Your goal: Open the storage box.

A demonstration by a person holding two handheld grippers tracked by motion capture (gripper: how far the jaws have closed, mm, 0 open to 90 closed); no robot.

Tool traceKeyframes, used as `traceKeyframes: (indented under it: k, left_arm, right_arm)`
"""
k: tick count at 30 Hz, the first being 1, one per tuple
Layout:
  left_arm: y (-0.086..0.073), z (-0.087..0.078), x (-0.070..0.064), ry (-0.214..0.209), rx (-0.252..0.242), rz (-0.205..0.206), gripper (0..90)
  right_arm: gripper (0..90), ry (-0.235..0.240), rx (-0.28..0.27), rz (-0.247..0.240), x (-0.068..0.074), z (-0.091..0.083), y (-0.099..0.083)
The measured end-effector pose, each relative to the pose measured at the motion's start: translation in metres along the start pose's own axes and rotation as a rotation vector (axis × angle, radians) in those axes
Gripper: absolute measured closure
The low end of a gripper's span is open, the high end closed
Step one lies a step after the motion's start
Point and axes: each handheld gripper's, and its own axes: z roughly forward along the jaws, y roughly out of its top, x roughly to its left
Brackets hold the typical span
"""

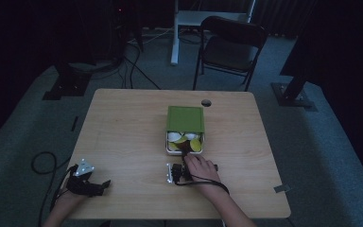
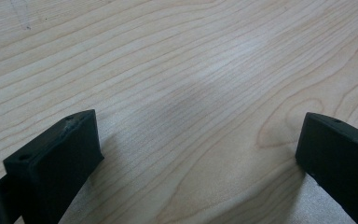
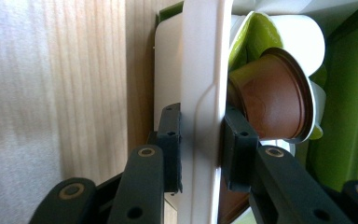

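The right gripper [image 3: 200,147] is clamping the white front wall of a drawer [image 3: 200,70], one jaw pressing on the outside face and the other sitting inside against the wall. From the high view, the right gripper [image 1: 185,153] is reaching forward from the person's right hand [image 1: 201,169] to the near end of that drawer [image 1: 169,150], which is standing pulled partway out of a green box [image 1: 185,118] near the middle of the bench [image 1: 123,142]. The drawer is holding small pods in white, yellow-green and brown. In the right gripper view a brown pod [image 3: 270,95] is lying on its side just behind the gripped wall, close to the inner jaw, with a lime-green pod [image 3: 254,35] and a white one [image 3: 303,39] packed in beside it. The green side of the box [image 3: 349,93] is running along the right of that view.

The left gripper [image 1: 87,182] is resting at the near left corner of the bench, well apart from the box, with the person's left hand on it. Its jaws are standing wide apart over bare wood [image 2: 191,70], holding nothing. A dark folding chair [image 1: 231,47] is standing on the floor beyond the far edge of the bench.
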Motion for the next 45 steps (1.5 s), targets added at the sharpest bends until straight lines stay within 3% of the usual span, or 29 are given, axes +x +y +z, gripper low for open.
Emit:
traceKeyframes:
  k: [45]
  left_arm:
    - [0.0, 0.0, 0.0, 0.0, 0.0, 0.0, 0.0]
  right_arm:
    - [72.5, 0.011, 0.007, -0.026, 0.023, -0.039, 0.005]
